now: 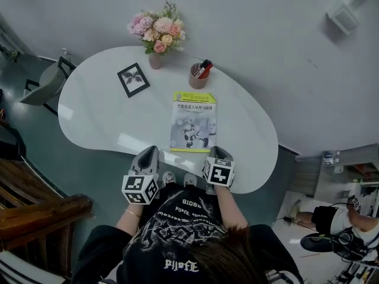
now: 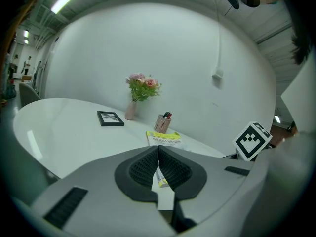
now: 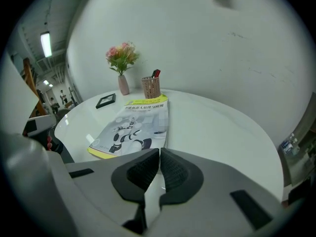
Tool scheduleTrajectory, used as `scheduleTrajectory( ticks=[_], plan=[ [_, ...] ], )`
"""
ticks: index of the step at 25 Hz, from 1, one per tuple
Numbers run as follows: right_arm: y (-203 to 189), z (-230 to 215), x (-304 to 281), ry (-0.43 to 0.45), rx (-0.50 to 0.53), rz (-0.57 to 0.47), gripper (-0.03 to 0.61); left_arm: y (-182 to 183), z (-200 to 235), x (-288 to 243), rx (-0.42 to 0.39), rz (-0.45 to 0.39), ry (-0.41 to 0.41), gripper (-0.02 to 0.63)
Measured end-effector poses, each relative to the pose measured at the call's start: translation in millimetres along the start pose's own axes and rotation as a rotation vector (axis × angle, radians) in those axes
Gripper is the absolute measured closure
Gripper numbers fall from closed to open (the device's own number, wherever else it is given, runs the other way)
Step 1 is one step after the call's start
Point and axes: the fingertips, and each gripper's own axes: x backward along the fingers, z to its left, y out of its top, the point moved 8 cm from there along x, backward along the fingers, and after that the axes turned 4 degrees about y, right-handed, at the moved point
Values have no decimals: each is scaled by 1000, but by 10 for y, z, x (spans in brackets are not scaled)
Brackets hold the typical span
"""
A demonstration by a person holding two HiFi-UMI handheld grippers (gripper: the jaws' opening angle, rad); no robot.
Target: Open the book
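White kidney-shaped table (image 1: 89,111) filled most of the head view, set against a pale wall. A grey chair (image 1: 44,87) stood at its far left end.

Book (image 1: 193,123) lay flat and closed on the table, cover up, with a yellow band along the top and a robot figure printed lower down. Its near edge sat close to the table's near rim, between the two grippers.

Left gripper (image 1: 151,154) rested at the near rim, just left of the book's near left corner. In its own view the pads met at the tips with nothing clamped. A sliver of the book's yellow edge showed through the gap behind the pads (seen through it, not gripped).

Right gripper (image 1: 217,152) rested at the book's near right corner, tilted down toward the tabletop. Jaws drawn together and empty, and the book lay just beyond the tips.

Vase (image 1: 156,61), small and pink, stood at the far edge holding a bunch of pink and peach flowers (image 1: 157,28).

Picture frame (image 1: 133,79), black, lay flat to the left of the book, well apart from it.

Pen holder (image 1: 197,80), a brown woven-look cup, stood just behind the book's far edge. It held pens (image 1: 204,68), red and dark ones, leaning right.
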Motion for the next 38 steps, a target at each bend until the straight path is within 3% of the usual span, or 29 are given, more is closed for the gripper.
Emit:
scheduleTrajectory(
  ticks=[6,14,22,38],
  plan=[
    [-4,20,37,-11,-12,-17,548,-10,3,75,-11,-3,6,589],
    [48,96,99,-27,49,-40,549,-31,1,113,4,1,-16,589],
    [105,135,167,6,32,-65,551,-13,-56,111,-15,-1,-38,589],
    [229,374,201,106,74,-106,551,-21,11,153,5,-10,10,589]
  ],
)
